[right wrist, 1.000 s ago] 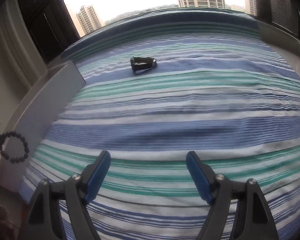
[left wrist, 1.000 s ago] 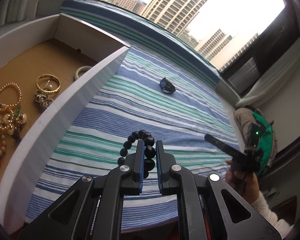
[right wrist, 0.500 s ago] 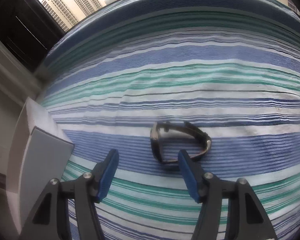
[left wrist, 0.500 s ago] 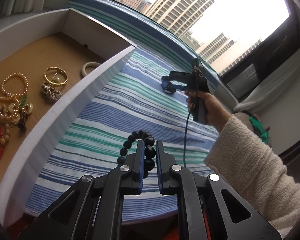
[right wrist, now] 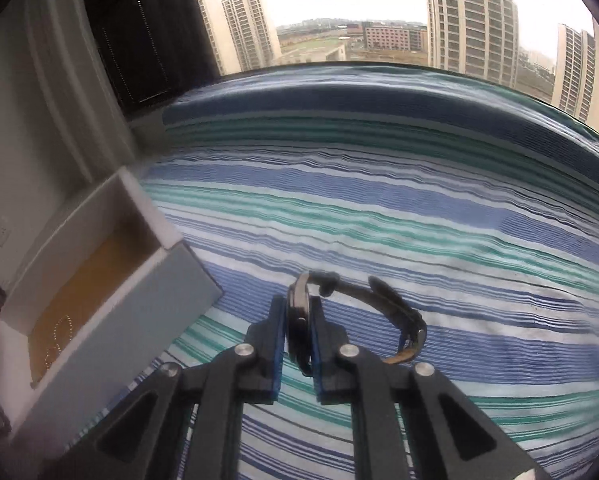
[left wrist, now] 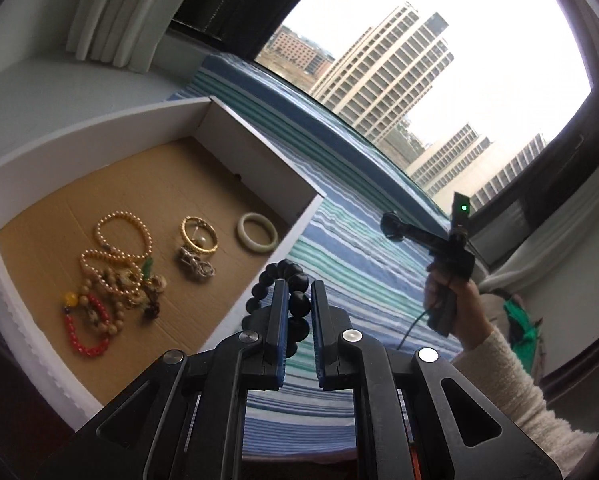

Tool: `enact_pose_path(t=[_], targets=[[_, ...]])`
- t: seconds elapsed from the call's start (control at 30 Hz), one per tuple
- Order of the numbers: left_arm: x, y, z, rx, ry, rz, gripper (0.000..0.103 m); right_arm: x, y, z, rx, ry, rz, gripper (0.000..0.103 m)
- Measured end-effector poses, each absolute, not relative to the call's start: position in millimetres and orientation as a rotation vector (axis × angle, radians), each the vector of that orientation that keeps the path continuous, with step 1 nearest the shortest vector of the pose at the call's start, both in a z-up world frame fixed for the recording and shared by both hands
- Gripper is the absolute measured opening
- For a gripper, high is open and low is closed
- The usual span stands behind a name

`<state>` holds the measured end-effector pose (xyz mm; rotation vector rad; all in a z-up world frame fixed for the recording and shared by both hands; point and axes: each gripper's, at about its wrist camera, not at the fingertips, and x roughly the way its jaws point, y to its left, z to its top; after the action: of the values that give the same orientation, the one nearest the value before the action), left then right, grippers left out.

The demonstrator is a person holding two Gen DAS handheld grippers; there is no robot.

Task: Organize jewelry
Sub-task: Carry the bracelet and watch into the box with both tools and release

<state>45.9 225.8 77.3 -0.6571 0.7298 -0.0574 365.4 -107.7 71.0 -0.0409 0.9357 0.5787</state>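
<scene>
Left gripper (left wrist: 297,300) is pinching a black bead bracelet (left wrist: 283,280), tilted down beside the box (left wrist: 259,152). Right gripper (right wrist: 297,320) is clamped on the watch (right wrist: 299,320), strap (right wrist: 395,308) sticking out right.

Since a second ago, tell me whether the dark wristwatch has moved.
Yes. The dark wristwatch no longer lies out on the striped blue-green cloth; it is clamped in the right gripper, lifted off the cloth, nearer the white cardboard-floored box.

Right gripper (right wrist: 298,320) jaws closed on the watch (right wrist: 299,312), lifting it.
</scene>
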Motion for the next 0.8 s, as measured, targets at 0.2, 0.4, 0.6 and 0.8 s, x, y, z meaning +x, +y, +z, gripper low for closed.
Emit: enact_pose_path(t=[0.2,0.4,0.6,0.8], targets=[[42,279,54,-0.661,0.756,0.117,0.009,297,-6,110,-0.07,0.919,0.903,0.011],[48,312,19,-0.668,0.823,0.231,0.009,221,90,82,-0.164,1.001,1.138,0.011],[56,326,-8,-0.65,0.878,0.301,0.009,181,153,36,-0.422,1.106,1.169,0.011],[54,312,-8,-0.577,0.881,0.324,0.027,183,163,16,-0.587,1.177,1.094,0.031]])
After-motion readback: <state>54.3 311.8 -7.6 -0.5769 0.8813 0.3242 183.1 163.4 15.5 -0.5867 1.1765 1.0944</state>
